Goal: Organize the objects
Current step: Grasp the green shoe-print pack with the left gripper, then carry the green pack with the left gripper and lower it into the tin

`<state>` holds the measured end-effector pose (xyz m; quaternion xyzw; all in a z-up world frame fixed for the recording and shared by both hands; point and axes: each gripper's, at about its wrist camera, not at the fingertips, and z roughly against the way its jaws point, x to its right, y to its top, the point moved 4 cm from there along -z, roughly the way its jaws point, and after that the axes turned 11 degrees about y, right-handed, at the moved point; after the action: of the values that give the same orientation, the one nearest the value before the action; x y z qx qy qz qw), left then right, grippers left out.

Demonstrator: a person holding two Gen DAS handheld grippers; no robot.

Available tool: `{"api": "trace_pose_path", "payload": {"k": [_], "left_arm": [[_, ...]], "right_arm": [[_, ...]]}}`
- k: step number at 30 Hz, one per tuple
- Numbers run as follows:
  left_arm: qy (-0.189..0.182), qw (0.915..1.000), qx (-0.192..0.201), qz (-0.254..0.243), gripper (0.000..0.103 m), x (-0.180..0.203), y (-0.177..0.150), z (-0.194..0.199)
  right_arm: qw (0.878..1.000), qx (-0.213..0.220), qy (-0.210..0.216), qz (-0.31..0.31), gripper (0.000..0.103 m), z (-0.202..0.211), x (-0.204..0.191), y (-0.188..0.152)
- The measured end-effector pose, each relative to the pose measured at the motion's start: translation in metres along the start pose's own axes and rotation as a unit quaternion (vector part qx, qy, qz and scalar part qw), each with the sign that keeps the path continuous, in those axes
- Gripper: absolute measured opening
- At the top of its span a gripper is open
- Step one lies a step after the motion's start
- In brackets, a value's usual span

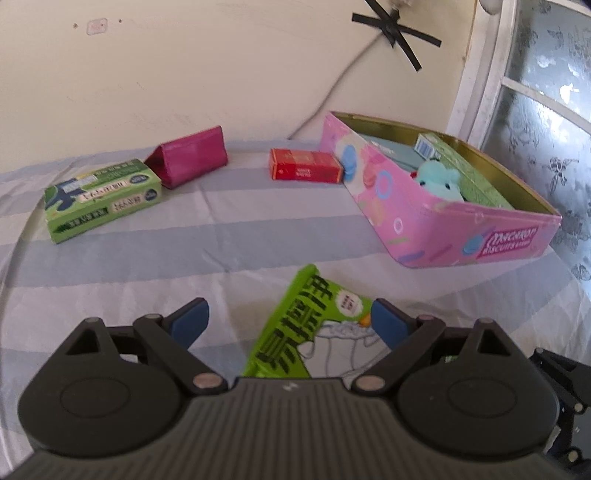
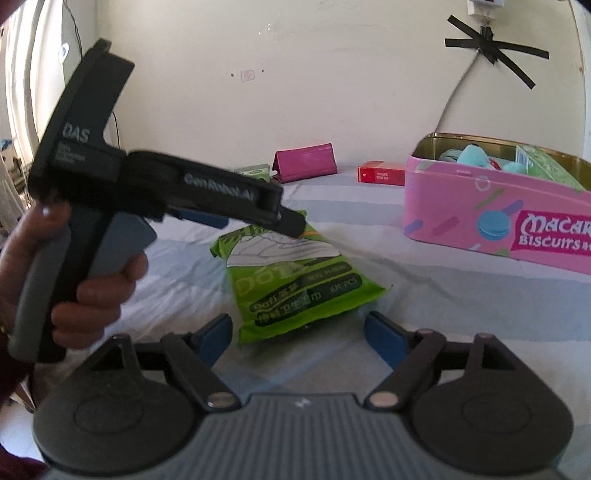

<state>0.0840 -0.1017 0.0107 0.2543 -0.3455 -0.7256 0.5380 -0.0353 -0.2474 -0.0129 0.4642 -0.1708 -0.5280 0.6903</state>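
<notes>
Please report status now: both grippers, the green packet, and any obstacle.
Left gripper and right gripper: jaws open, holding nothing. Green packet flat on striped cloth, outside pink tin. No obstacle between.

We see a cream wall (image 1: 184,74) with black tape (image 1: 397,31) crossed over a pale cable (image 1: 332,88). Lower down, a striped blue-and-white cloth (image 1: 184,236) is spread out, and a white-framed window (image 1: 491,81) with frosted floral glass (image 1: 554,92) glows with daylight.
</notes>
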Motion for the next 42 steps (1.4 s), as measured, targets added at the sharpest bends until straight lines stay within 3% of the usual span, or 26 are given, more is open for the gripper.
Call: {"api": "trace_pose_path", "payload": {"k": [7,11,16,22,42], "left_arm": [[-0.022,0.9994,-0.016,0.021,0.096,0.002,-0.007,-0.003],[-0.022,0.9996,-0.012,0.017,0.089,0.005,-0.009,0.001],[-0.027,0.9995,-0.012,0.010,0.085,0.010,-0.012,0.007],[-0.029,0.9994,-0.016,0.011,0.083,0.017,-0.016,0.011],[-0.079,0.9951,-0.026,-0.054,0.083,0.107,-0.020,0.019]], "right_arm": [[1.000,-0.002,-0.004,0.003,0.084,-0.003,-0.003,0.001],[0.999,-0.013,-0.027,0.025,0.084,-0.007,-0.010,0.001],[0.998,-0.017,-0.039,0.037,0.068,-0.009,-0.011,0.003],[0.999,-0.016,-0.038,0.025,0.060,-0.003,-0.004,0.002],[0.996,0.016,-0.073,-0.037,0.060,0.063,0.045,-0.022]]}}
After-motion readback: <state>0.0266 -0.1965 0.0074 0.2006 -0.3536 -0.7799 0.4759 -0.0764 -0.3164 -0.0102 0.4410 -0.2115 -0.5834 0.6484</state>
